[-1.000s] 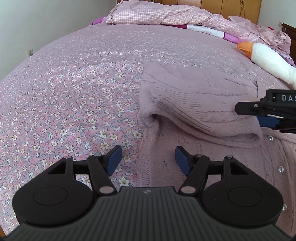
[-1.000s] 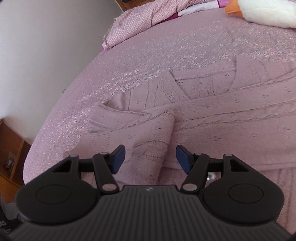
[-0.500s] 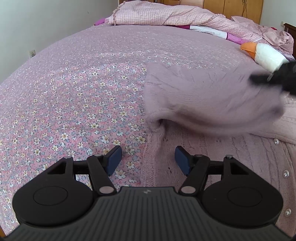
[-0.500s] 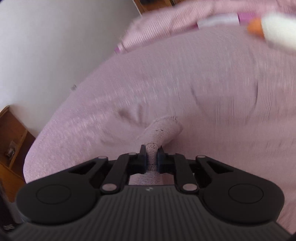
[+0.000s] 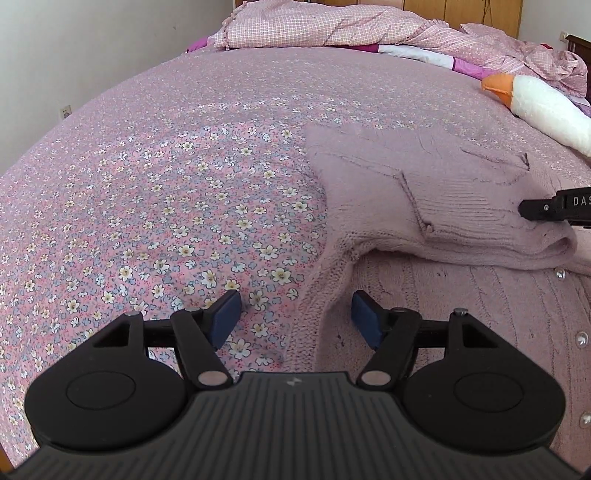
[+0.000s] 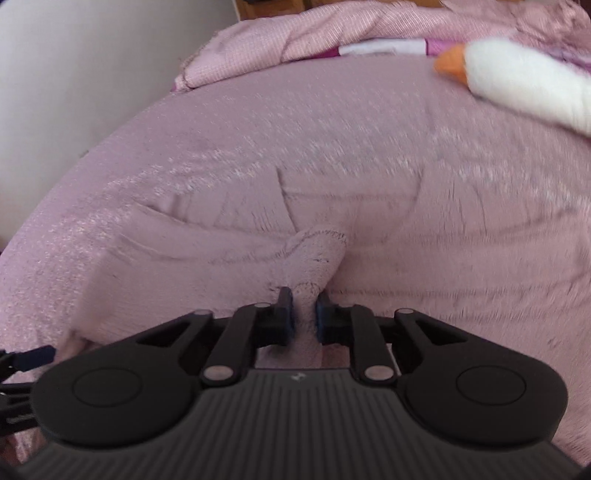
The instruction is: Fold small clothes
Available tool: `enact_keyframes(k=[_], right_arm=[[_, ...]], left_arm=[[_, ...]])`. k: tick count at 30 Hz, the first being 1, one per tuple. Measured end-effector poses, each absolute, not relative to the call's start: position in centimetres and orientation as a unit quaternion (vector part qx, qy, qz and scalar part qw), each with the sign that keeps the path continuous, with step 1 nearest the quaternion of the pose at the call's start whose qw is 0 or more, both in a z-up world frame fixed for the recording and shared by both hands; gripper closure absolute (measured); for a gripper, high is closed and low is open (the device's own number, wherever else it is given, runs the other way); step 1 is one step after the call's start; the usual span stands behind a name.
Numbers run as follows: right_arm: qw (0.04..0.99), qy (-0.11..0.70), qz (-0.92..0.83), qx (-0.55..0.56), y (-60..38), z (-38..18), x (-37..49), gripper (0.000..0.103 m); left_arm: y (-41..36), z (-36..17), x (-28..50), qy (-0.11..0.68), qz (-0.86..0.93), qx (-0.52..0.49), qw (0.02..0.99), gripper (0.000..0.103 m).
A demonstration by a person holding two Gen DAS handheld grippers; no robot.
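Note:
A mauve knitted cardigan (image 5: 424, 206) lies on the bed, one sleeve folded across its body above a row of buttons (image 5: 559, 274). My left gripper (image 5: 295, 317) hangs open over the cardigan's left edge, with nothing between its pads. In the right wrist view, which is blurred, my right gripper (image 6: 303, 310) has the sleeve cuff (image 6: 317, 254) between its pads. The pads still press on the cuff while the jaws are opening. A black part of that gripper shows at the right edge of the left wrist view.
The floral pink bedspread (image 5: 184, 184) covers the whole bed. A white plush goose (image 5: 546, 110) with an orange beak lies at the far right. A crumpled checked quilt (image 5: 332, 26) lies along the head of the bed. A wall runs on the left.
My right gripper went from open to shut on the sleeve cuff and carried it sideways, then its jaws widened slightly. The folded sleeve shifted across the cardigan. The left gripper stayed put.

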State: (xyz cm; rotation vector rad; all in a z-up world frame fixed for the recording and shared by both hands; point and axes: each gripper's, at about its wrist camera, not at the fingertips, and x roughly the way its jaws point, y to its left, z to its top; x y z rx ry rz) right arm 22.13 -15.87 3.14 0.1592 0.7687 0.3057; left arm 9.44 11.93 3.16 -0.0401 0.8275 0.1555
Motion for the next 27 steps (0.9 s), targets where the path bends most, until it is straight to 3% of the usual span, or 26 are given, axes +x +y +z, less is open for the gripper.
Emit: enact_keyframes(k=[6, 16, 27], right_arm=[[0.927, 0.345, 0.138, 0.051, -14.8, 5.7, 20.2, 0.053], [0.901, 0.351, 0.254, 0.032, -9.1, 6.2, 18.2, 0.053], [0.893, 0.365, 0.263, 0.007, -5.1, 4.4, 17.9, 0.053]], left_arm=[[11.8, 3.2, 9.4, 0.4, 0.079, -0.019, 0.913, 0.03], [12.2, 3.5, 9.2, 0.405, 0.077, -0.027, 0.911, 0.03], [12.5, 3.2, 9.0, 0.402, 0.075, -0.03, 0.912, 0.029]])
